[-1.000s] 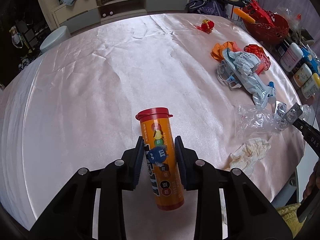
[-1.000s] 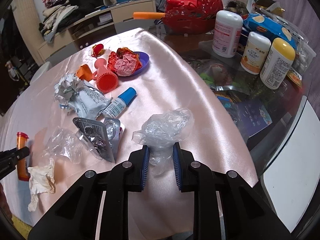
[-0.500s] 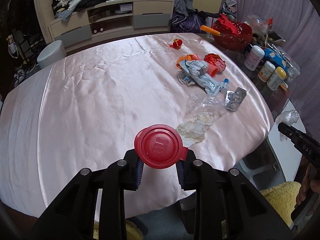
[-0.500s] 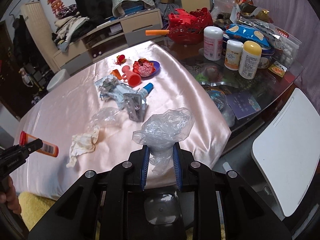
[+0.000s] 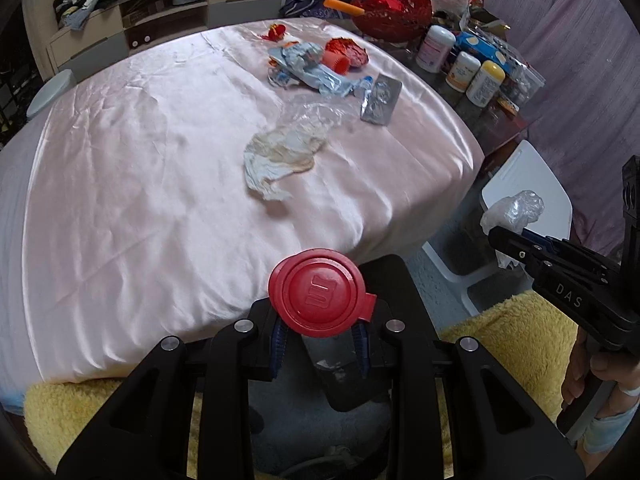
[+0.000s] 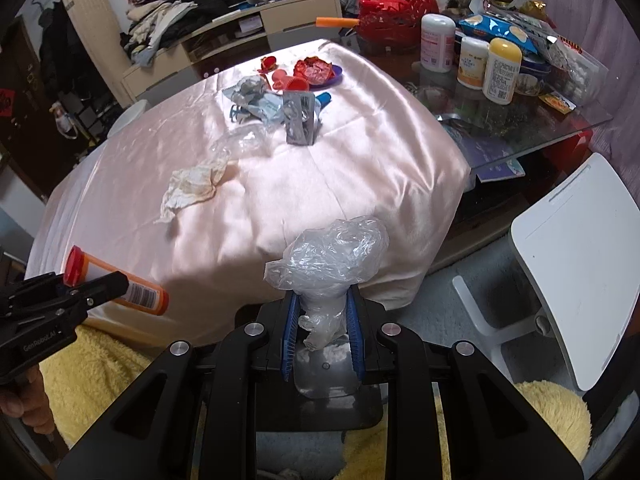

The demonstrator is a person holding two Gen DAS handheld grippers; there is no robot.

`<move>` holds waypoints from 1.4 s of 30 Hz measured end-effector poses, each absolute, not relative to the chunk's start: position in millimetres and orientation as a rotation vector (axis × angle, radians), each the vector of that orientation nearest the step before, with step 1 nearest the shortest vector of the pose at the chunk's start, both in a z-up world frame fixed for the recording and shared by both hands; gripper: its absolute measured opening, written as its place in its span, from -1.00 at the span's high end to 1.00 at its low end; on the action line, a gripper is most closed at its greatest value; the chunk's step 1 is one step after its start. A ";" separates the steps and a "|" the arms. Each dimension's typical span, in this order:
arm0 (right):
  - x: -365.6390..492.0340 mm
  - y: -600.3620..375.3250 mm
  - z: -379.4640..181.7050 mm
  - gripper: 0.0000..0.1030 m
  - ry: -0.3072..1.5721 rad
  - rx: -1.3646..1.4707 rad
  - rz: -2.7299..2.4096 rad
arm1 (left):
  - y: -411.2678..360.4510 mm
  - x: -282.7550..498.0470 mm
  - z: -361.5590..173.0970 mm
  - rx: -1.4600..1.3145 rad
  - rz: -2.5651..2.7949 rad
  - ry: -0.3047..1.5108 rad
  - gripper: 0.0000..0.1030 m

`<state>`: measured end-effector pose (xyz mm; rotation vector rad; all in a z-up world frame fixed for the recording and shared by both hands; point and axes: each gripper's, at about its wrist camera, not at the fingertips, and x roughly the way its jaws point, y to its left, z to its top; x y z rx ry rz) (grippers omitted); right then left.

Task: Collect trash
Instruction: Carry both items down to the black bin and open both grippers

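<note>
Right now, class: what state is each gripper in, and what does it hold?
Left gripper: shut on the orange tube with the red cap.
Right gripper: shut on the crumpled plastic bag.

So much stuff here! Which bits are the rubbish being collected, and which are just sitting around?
Part of the job:
- orange candy tube in the left gripper
- crumpled plastic bag in the right gripper
- stained tissue, foil packet and wrappers on the pink cloth

Just lying about:
- three bottles
- red basket
- white chair
</note>
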<state>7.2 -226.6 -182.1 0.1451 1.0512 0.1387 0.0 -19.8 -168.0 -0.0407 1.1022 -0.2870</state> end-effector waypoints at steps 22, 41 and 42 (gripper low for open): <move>-4.7 -213.2 -267.4 0.14 1.277 0.221 0.197 | -65.4 -13.3 -268.9 -0.016 -0.420 1.341 0.16; 23.7 -251.1 -212.8 -0.68 1.123 0.282 0.103 | -11.3 10.1 -194.7 0.003 -0.253 1.188 -0.66; 27.2 -251.2 -210.3 -0.68 1.116 0.280 0.103 | -5.5 15.2 -191.9 -0.005 -0.243 1.185 -0.66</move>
